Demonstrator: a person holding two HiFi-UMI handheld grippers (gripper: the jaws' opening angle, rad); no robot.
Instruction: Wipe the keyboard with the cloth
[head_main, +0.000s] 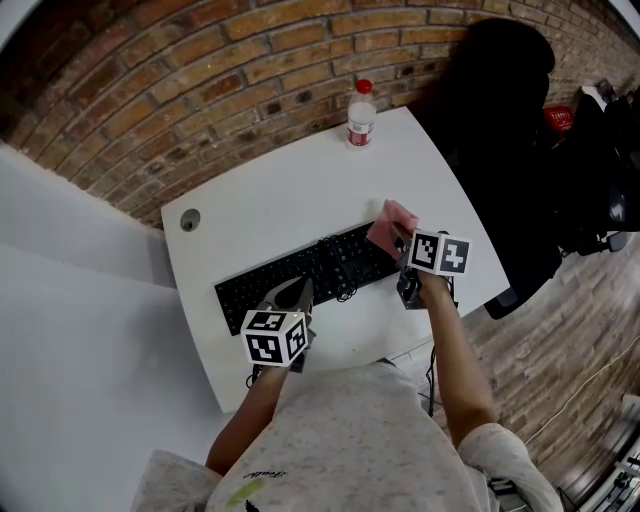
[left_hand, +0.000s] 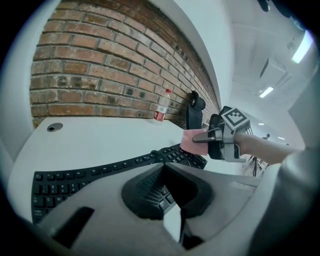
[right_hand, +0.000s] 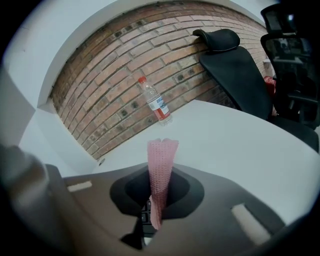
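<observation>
While the right gripper (head_main: 402, 243) pinches a pink knitted cloth (head_main: 391, 226) at the right end of the long black keyboard (head_main: 300, 272) on the white surface (head_main: 270, 195), left gripper (head_main: 296, 293) jaws together, empty, over the keys.

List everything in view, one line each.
red brick wall: 1, red-brown, background
flat white desk: 1, white, against it
round grey grommet: 1, grey, desk's left side
black computer keyboard: 1, black, desk's front
clear plastic bottle with red cap: 1, clear, desk's rear
pink woven cloth: 1, pink, keyboard's right end
black office chair: 1, black, right of desk
left hand-held gripper: 1, black, shut, over keyboard
right hand-held gripper: 1, black, shut on cloth
</observation>
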